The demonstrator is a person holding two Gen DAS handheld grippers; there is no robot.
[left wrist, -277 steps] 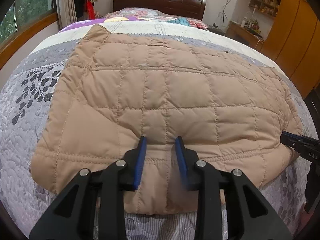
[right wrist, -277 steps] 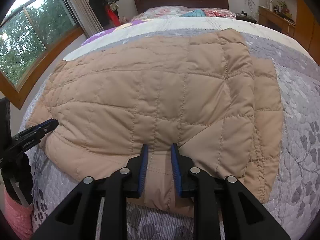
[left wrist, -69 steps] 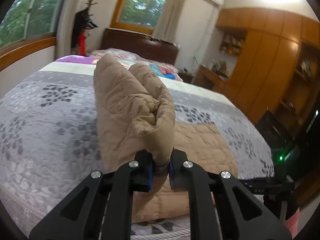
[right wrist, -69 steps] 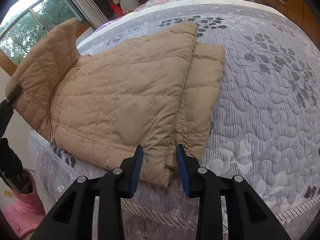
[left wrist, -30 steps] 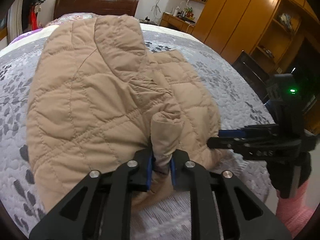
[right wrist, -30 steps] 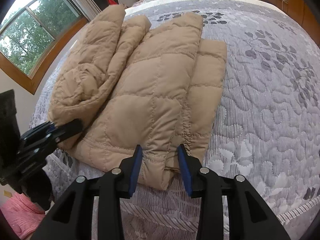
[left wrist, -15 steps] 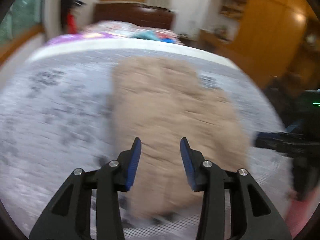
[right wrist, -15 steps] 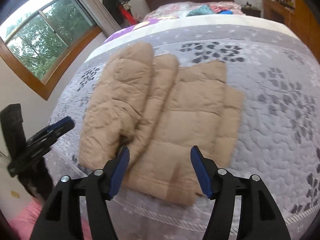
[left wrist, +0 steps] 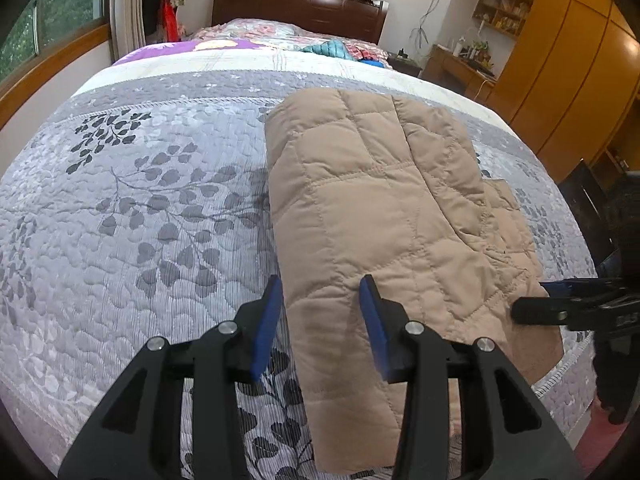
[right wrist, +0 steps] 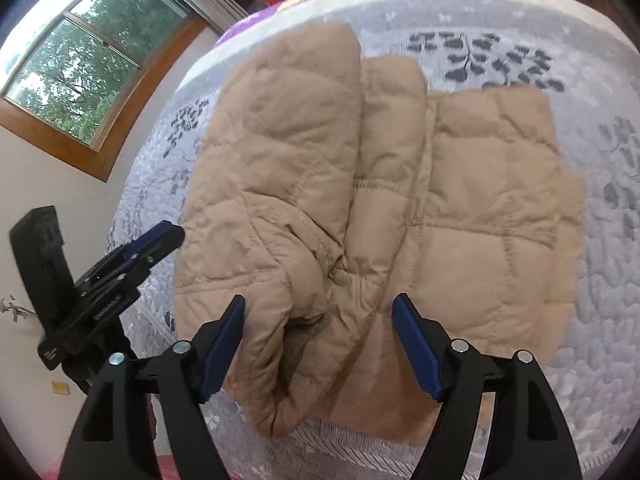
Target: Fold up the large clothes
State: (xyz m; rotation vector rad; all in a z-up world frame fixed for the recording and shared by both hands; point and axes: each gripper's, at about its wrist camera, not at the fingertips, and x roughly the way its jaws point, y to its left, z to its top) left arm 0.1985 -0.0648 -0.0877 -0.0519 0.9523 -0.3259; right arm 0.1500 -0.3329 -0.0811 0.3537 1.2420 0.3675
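A tan quilted jacket point(left wrist: 376, 208) lies folded in layers on the grey leaf-patterned bed quilt point(left wrist: 132, 200), near the bed's front edge. In the right wrist view the jacket point(right wrist: 384, 200) shows a thick folded-over layer on its left and a flatter layer on its right. My left gripper point(left wrist: 322, 312) is open and empty, hovering over the jacket's near left edge. My right gripper point(right wrist: 318, 344) is wide open and empty above the jacket's near bunched edge. The right gripper also shows in the left wrist view point(left wrist: 568, 308), and the left gripper in the right wrist view point(right wrist: 154, 240).
A dark wooden headboard point(left wrist: 300, 4) and colourful bedding point(left wrist: 320, 42) lie at the far end of the bed. Orange wooden wardrobes point(left wrist: 560, 60) stand on the right. A window point(right wrist: 76, 68) is on the left wall. The bed's front edge point(right wrist: 360, 448) is just below the jacket.
The left gripper carried one side of the jacket over onto the rest, then let go and opened. The right gripper opened wide and drew back. The jacket now lies folded narrower.
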